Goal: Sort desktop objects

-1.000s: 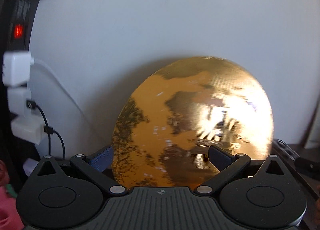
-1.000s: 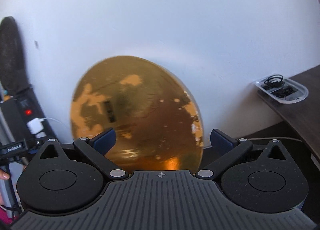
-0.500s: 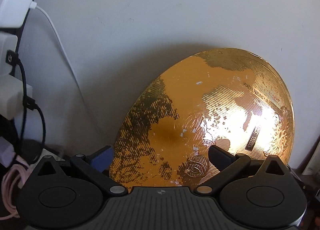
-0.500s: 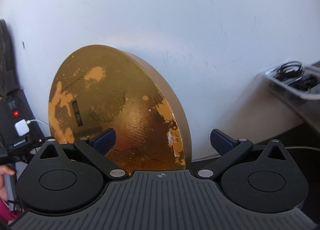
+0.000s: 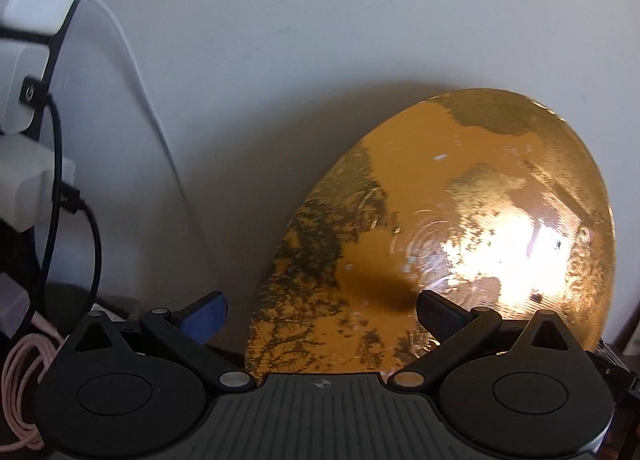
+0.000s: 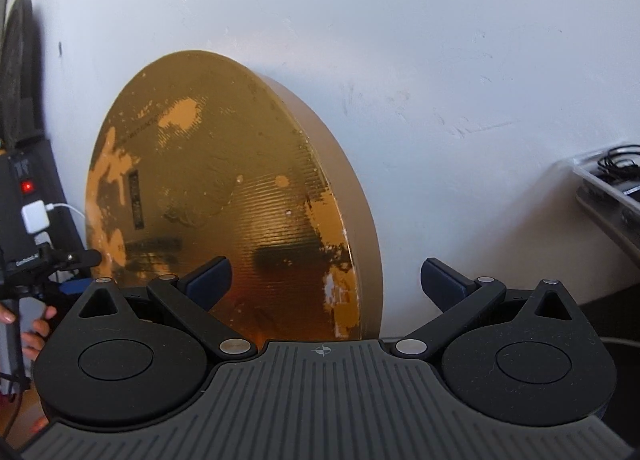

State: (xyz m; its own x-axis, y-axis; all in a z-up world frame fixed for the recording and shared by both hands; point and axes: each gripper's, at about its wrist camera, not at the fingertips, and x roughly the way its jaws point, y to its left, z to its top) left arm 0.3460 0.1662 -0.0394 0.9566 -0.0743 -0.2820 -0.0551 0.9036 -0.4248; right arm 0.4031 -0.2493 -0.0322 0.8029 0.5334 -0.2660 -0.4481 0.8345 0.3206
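Both my claws, left claw [image 5: 322,310] & right claw [image 6: 326,278], wide, empty; gold disc [image 6: 224,196] leaning on wall [image 6: 400,40] looks stiff, slick — I'd pinch its rim.

Disc [image 6: 224,196] against wall [image 6: 360,20], chargers [image 5: 28,60] left

Bright daylight; hot glare flares off the gold disc [image 5: 500,256], soft shadow on the wall [image 5: 320,40], fisheye edges bending.
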